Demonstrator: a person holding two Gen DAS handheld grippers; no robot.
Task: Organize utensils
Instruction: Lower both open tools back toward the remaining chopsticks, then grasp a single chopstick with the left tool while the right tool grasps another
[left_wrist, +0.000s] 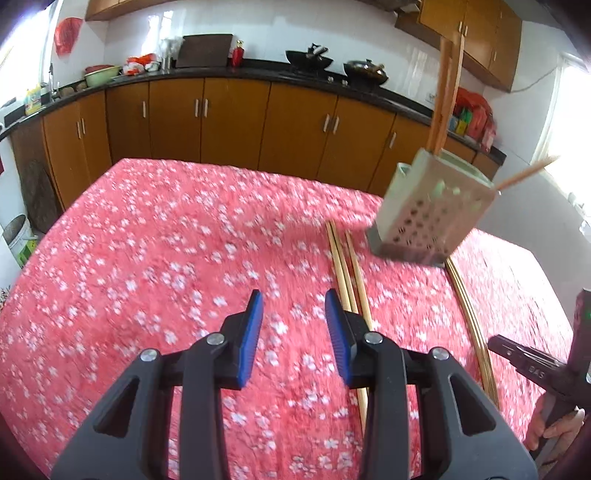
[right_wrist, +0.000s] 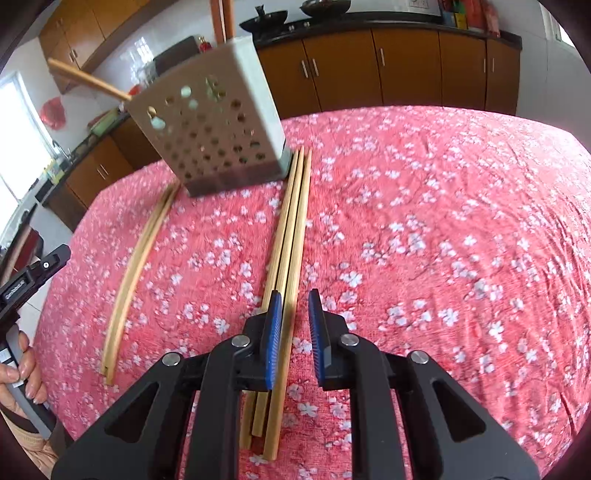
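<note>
A perforated grey utensil holder (left_wrist: 432, 210) stands on the red flowered tablecloth (left_wrist: 166, 258), with chopsticks (left_wrist: 445, 99) standing in it. It also shows in the right wrist view (right_wrist: 214, 136). Three loose chopsticks (right_wrist: 290, 236) lie in front of it, and a pair (right_wrist: 136, 273) lies further left. My right gripper (right_wrist: 293, 321) is open and empty, just above the near ends of the three chopsticks. My left gripper (left_wrist: 293, 321) is open and empty over the cloth, left of chopsticks (left_wrist: 349, 273).
The other gripper's body (left_wrist: 535, 369) and the hand holding it (right_wrist: 22, 373) show at each view's edge. Brown kitchen cabinets (left_wrist: 240, 118) and a dark counter with woks (left_wrist: 310, 59) run behind the table.
</note>
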